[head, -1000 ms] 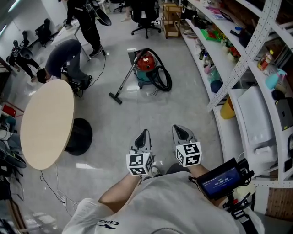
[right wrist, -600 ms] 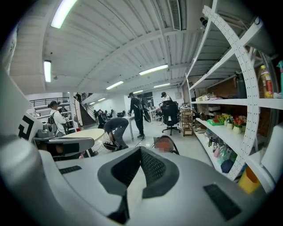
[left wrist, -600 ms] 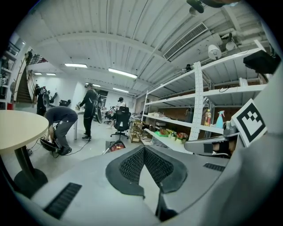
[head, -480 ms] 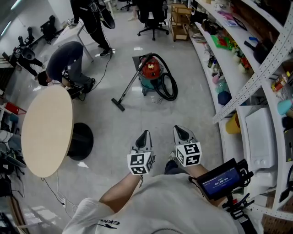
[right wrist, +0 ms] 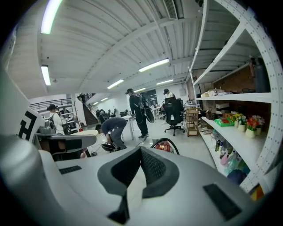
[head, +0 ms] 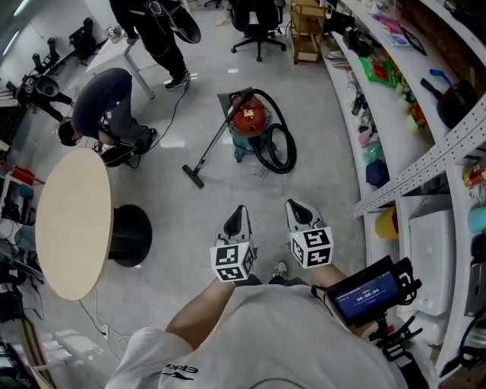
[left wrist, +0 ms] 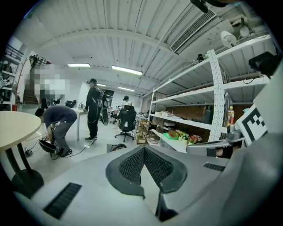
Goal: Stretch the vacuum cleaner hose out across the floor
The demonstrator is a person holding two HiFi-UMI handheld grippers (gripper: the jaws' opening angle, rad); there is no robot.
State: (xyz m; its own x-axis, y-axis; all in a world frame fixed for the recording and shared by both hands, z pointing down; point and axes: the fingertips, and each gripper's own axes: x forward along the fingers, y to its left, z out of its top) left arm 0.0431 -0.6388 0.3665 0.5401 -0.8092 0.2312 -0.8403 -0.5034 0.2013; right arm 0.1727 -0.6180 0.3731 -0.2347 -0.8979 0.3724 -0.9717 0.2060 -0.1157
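Reads as a big open lab or workshop with an office end. Shown by long white shelving (right wrist: 230, 132) on perforated uprights (head: 425, 163), crowded with bottles, boxes and bright oddments; by a ribbed metal ceiling (left wrist: 132, 26) with strip lights (right wrist: 152, 65) and a vent grille (left wrist: 192, 28); by a polished grey floor (head: 190, 220) with loose cables (head: 89, 315). Also a swivel office chair (head: 254, 19), a round bench (head: 72, 220), a person bent over (head: 106, 99) and a person standing (head: 156, 30).
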